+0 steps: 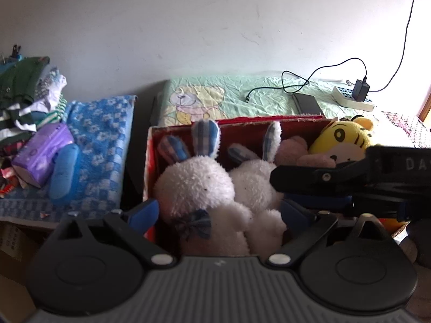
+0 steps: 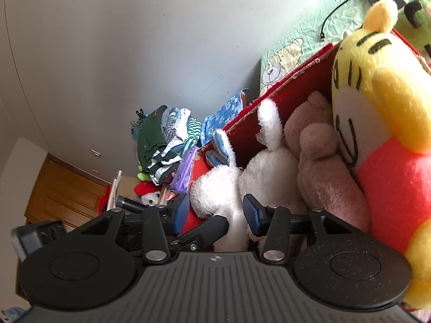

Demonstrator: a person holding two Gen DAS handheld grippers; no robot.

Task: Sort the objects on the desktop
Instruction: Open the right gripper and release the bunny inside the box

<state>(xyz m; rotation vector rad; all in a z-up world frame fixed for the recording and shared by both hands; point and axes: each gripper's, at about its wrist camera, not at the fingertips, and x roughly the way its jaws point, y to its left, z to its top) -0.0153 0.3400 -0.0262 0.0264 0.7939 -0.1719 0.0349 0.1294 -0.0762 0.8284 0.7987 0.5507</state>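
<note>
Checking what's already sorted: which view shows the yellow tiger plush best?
The right wrist view: the yellow tiger plush fills its right side, showing face, stripes and red shirt. In the left wrist view only its head peeks from the red box, behind the right gripper.

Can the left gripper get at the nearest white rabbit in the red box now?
Probably yes: the left gripper has its jaws open on either side of the white rabbit, atop the red box, with nothing between.
</note>
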